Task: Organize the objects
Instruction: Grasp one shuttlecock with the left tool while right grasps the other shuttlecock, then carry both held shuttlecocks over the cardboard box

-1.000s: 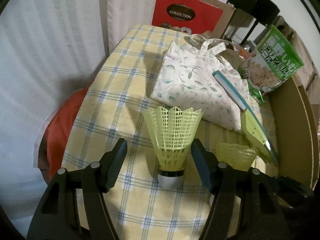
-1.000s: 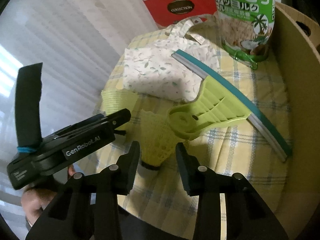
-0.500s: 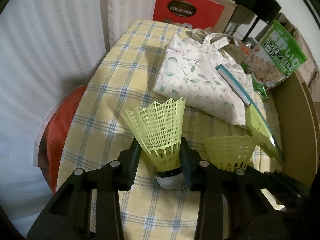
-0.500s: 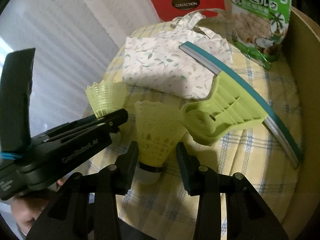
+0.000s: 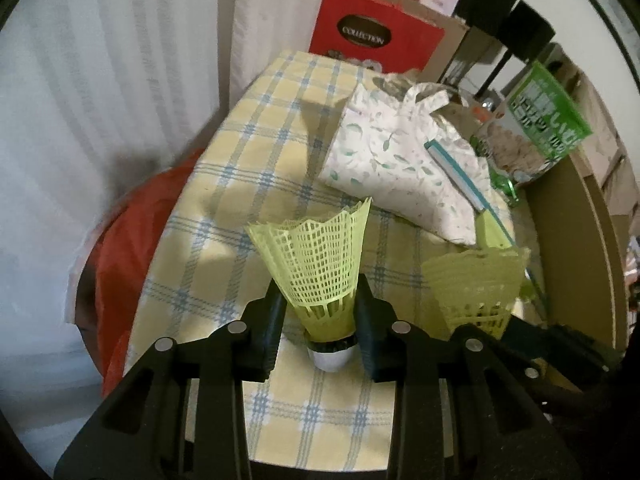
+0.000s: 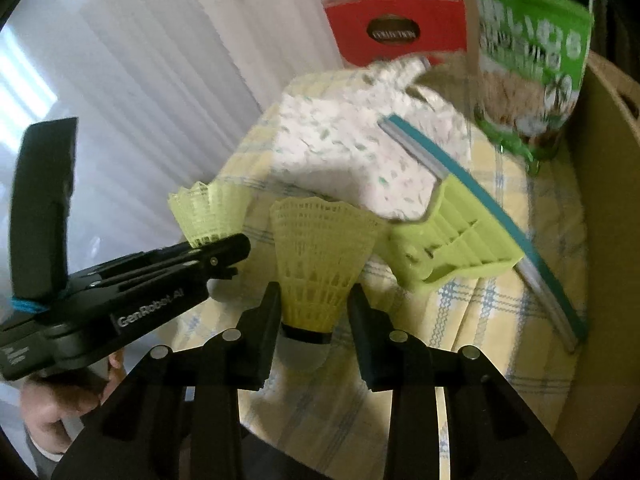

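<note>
Left wrist view showed your left gripper (image 5: 320, 322) clamped on a yellow-green mesh shuttlecock (image 5: 320, 276), white cork tip down, above the checked tablecloth (image 5: 256, 168). Your right gripper (image 6: 314, 320) pinched a second shuttlecock (image 6: 316, 268) likewise, beside the green squeegee (image 6: 456, 248).

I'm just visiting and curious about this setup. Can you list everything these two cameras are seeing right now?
shuttlecocks: 2, yellow-green, one in the left gripper, one in the right gripper
floral bag: 1, white with green leaves, middle of table
squeegee: 1, lime with teal blade, partly on the bag
snack pouch: 1, green, far right
red bag: 1, behind table
tablecloth: 1, yellow-blue check
left gripper: 1, black
right gripper: 1, black
</note>
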The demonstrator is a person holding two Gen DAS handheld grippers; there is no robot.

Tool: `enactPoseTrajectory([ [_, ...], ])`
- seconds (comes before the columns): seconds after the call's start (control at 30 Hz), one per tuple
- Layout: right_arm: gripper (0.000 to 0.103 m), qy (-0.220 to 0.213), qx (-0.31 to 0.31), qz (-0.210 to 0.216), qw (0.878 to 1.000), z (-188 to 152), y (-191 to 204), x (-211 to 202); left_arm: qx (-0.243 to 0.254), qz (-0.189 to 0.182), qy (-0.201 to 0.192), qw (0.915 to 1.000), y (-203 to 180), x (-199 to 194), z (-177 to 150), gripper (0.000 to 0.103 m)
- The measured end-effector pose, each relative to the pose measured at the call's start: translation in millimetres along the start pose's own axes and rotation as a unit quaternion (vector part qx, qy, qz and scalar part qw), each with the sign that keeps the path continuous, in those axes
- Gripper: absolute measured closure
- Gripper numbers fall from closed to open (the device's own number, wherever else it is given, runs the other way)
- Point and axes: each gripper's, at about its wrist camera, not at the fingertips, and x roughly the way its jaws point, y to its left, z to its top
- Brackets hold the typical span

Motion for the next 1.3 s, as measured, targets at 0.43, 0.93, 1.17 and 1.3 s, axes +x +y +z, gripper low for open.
enactPoseTrajectory([
  [0.43,0.070,-0.067,-0.025,-0.021,0.997,4,6,-62,0.038,0.002,-0.070,0.9968,-30,-60,-13,0.073],
  [0.93,0.070,-0.136,-0.015,-0.113,0.984,-12,-38,-155,0.077,-0.030,-0.122,0.9891,-100,-105,-19,0.073],
  [1.17,0.070,-0.153,0.014,-0.135,0.979,-19,-66,-182,0.108,-0.044,-0.129,0.9847,-144,-114,-29,0.073],
  [1.3,0.070,-0.161,0.021,-0.144,0.976,-23,-76,-193,0.121,-0.048,-0.135,0.9822,-162,-120,-35,0.073],
])
